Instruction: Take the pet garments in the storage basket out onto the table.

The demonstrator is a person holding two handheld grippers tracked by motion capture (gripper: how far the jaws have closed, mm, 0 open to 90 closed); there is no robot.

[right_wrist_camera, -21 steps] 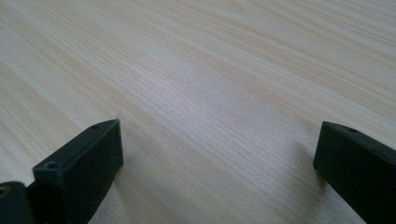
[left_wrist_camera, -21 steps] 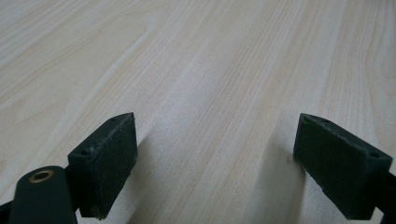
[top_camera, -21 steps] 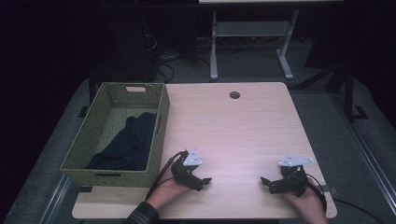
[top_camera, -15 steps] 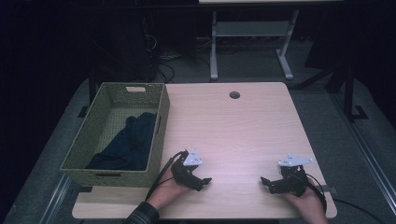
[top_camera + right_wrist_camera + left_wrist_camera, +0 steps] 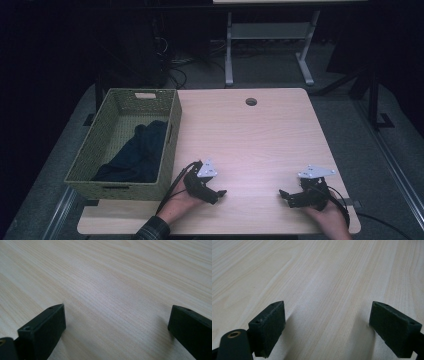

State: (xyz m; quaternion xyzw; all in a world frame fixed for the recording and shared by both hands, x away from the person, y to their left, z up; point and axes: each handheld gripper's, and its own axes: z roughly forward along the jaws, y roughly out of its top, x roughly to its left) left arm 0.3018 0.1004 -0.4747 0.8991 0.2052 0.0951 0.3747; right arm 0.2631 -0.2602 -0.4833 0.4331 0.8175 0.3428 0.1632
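Note:
Both grippers rest low on the light wooden table (image 5: 250, 140) near its front edge. My left gripper (image 5: 219, 192) sits at the front left, just right of the basket, and points to the right. In the left gripper view its jaws stand wide apart over bare wood, left gripper (image 5: 327, 330) open with nothing between them. My right gripper (image 5: 283, 195) lies at the front right and points left toward the other one. The right gripper view shows the right gripper (image 5: 116, 332) open as well, with only wood grain between the pads.
A green woven basket (image 5: 172, 130) stands on the table's left side with a dark blue cloth (image 5: 137, 155) lying inside it. A round cable hole (image 5: 251, 101) sits near the far edge. A white desk frame (image 5: 270, 40) stands on the floor behind.

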